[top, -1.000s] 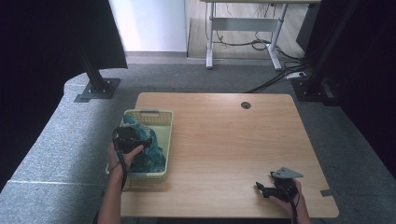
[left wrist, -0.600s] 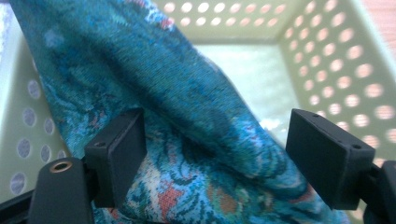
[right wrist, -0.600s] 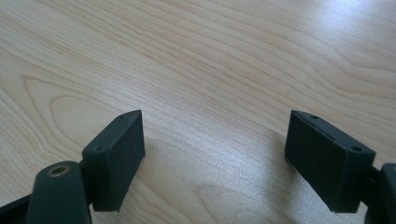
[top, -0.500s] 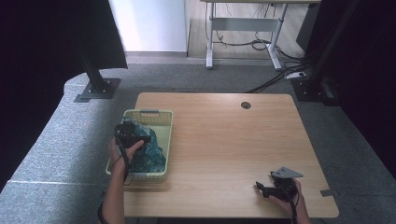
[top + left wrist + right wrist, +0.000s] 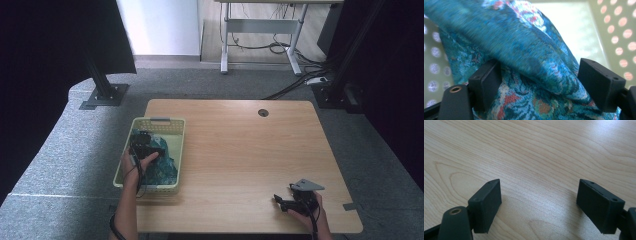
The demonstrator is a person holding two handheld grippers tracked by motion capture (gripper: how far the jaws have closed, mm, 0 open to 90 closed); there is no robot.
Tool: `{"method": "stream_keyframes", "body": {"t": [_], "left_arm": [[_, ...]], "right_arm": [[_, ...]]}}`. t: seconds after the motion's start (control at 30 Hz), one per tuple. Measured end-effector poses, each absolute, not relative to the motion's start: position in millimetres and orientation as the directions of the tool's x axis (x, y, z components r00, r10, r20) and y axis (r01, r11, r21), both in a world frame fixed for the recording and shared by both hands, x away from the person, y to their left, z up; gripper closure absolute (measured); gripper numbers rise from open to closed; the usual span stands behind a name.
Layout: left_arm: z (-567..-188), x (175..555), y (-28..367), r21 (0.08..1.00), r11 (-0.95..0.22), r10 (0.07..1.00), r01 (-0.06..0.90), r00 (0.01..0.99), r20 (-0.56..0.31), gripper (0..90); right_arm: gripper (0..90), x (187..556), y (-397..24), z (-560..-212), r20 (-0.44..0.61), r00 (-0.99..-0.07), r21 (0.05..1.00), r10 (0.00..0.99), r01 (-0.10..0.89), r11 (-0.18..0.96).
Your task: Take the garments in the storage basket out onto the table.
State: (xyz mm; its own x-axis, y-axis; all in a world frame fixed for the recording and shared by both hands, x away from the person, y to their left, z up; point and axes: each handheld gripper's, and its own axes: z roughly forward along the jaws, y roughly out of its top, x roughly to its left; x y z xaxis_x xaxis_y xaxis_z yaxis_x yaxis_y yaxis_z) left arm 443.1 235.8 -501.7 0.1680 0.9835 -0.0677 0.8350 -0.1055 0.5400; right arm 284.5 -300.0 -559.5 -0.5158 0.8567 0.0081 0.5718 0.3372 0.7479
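From above, my left tool (image 5: 142, 145) sits down in the pale basket (image 5: 157, 120) at the desk's (image 5: 240, 145) left edge, over the teal patterned cloth (image 5: 164, 167). Its own view adds that the jaws stand wide apart with a fold of that cloth (image 5: 529, 55) between them, not pinched. My right tool (image 5: 286, 204) rests open on bare wood near the front right corner. Since a second ago, my left tool has moved farther into the basket; the right has stayed put.
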Motion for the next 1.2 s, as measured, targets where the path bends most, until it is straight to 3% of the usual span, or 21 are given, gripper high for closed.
{"method": "stream_keyframes", "body": {"t": [0.57,1.2], "left_arm": [[-519.7,454.9,226.2,0.435,-0.148,0.986,0.888,0.164,0.002,15.1],[-522.7,454.4,225.1,0.452,-0.183,0.981,0.873,0.192,0.027,14.3]], "right_arm": [[19.2,284.5,-299.9,-559.5,0.009,-0.515,0.748,0.857,0.573,0.336],[19.2,284.4,-299.7,-559.5,0.009,-0.513,0.748,0.858,0.573,0.335]]}}
